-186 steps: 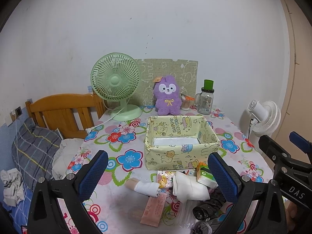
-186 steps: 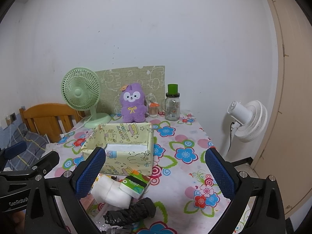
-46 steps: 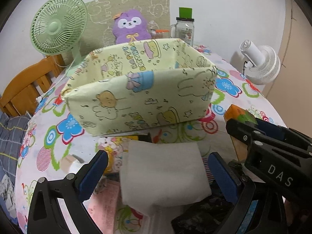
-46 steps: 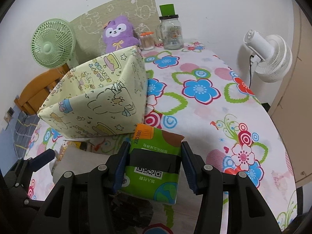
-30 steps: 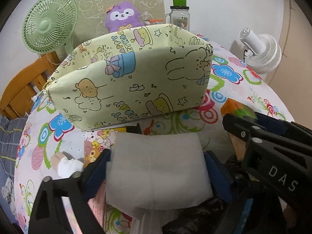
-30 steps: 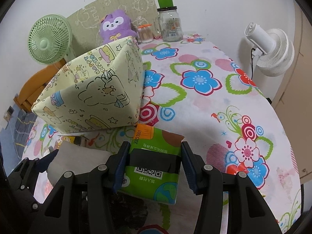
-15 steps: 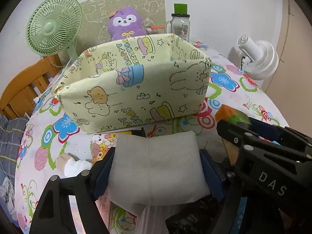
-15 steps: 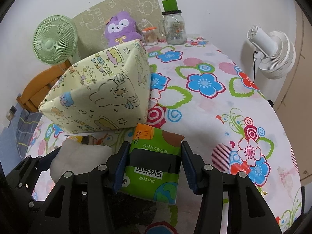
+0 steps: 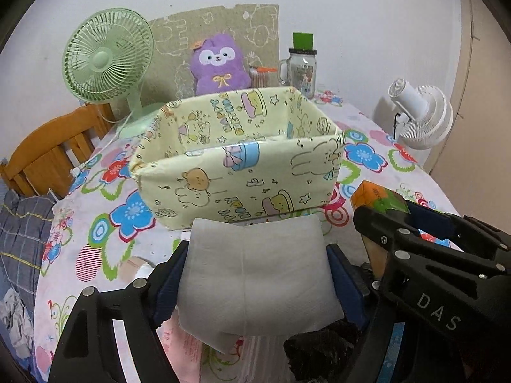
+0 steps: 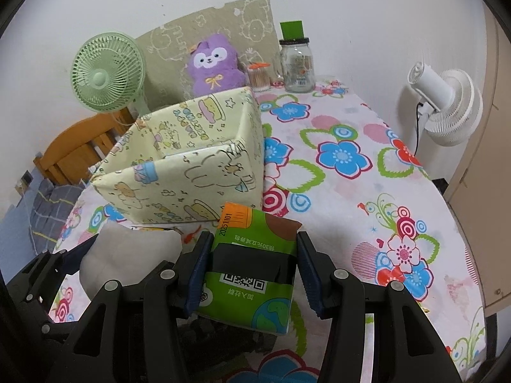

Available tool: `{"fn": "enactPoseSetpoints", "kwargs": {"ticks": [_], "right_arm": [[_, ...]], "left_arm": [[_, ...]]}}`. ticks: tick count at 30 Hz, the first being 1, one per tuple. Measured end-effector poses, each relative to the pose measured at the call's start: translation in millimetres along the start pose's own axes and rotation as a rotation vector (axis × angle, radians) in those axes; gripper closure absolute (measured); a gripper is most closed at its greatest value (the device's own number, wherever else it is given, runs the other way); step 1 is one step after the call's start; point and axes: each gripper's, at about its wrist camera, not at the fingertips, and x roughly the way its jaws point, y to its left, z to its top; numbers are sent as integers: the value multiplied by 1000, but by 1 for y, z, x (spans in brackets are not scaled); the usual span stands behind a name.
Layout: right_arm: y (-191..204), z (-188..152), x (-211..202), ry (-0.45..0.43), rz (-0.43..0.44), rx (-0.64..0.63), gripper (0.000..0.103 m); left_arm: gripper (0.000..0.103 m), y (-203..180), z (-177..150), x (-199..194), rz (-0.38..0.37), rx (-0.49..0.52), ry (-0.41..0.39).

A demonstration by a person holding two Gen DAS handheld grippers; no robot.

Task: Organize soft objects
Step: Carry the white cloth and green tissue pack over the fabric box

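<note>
My left gripper is shut on a white folded soft pack and holds it above the table, just in front of the pale yellow cartoon-print fabric box. My right gripper is shut on a green tissue pack with an orange corner, near the box's front right corner. The white pack also shows in the right wrist view, and the green pack in the left wrist view.
A green desk fan, a purple plush and a glass jar stand behind the box. A white fan stands off the table's right edge. A pink packet, a dark bundle and a wooden chair are nearby.
My left gripper has closed on the white pack and lifted it; the box's inside now comes into view. My right gripper keeps its hold on the green pack and has risen slightly.
</note>
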Motion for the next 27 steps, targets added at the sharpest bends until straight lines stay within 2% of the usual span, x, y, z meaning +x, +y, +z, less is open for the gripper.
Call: {"fn": "enactPoseSetpoints", "kwargs": {"ticks": [27], "right_arm": [[28, 24, -66, -132, 9, -47, 48]], "left_arm": [[19, 12, 21, -65, 18, -4, -130]]}}
